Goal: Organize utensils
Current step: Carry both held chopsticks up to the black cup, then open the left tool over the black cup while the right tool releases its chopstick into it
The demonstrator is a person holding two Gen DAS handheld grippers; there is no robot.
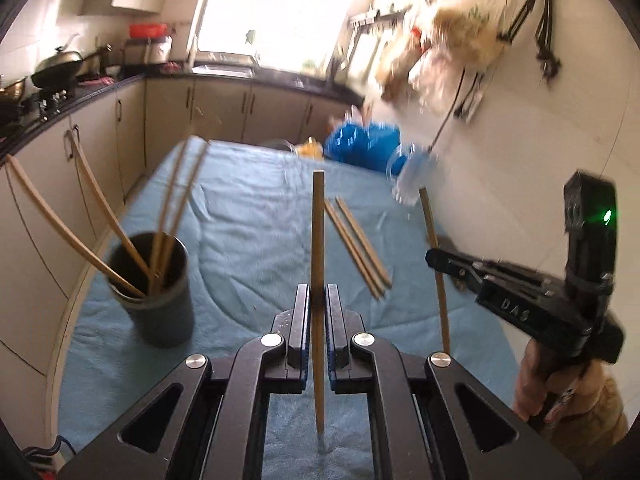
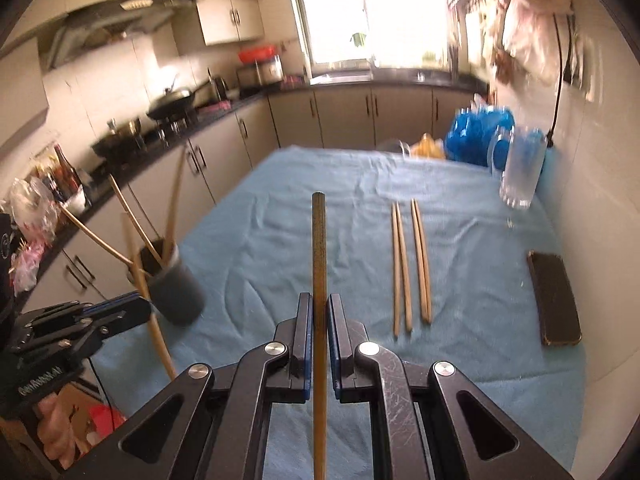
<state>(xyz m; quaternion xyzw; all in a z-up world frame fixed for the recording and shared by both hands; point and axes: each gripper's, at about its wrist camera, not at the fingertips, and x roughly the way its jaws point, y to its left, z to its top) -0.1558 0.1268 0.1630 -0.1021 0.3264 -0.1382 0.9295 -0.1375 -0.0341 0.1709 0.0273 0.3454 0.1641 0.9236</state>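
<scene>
Your left gripper (image 1: 319,304) is clamped on one chopstick (image 1: 318,240), jaws closed against the shaft with the blue pad edges showing. Stick stands near upright, lower tip by the cloth, square top end free.

Your right gripper (image 2: 319,316) is clamped the same way on a second chopstick (image 2: 319,248); this one looks darker and speckled in its own view.

Left view, left to right: dark cylindrical cup (image 1: 154,288) on the table, several pale wooden chopsticks fanned out of it. Then your held stick. Then loose chopsticks (image 1: 358,248) lying flat on the cloth. Then the right gripper seen from the side, matte black, green light lit, your hand (image 1: 536,380) on its handle.

Only the right view shows the black phone (image 2: 554,300) lying flat near the wall at the table's right edge. It also resolves the loose sticks as two pairs side by side, tapered, all four clear of the cup. Your left gripper shows at its lower left, with its stick crossing in front of the cup.

Blue cloth (image 2: 260,240) is soft, quilted, wrinkled. A clear glass (image 2: 520,176) stands at the far right, blurred. Blue bags (image 1: 360,144) sit at the table's far end.
</scene>
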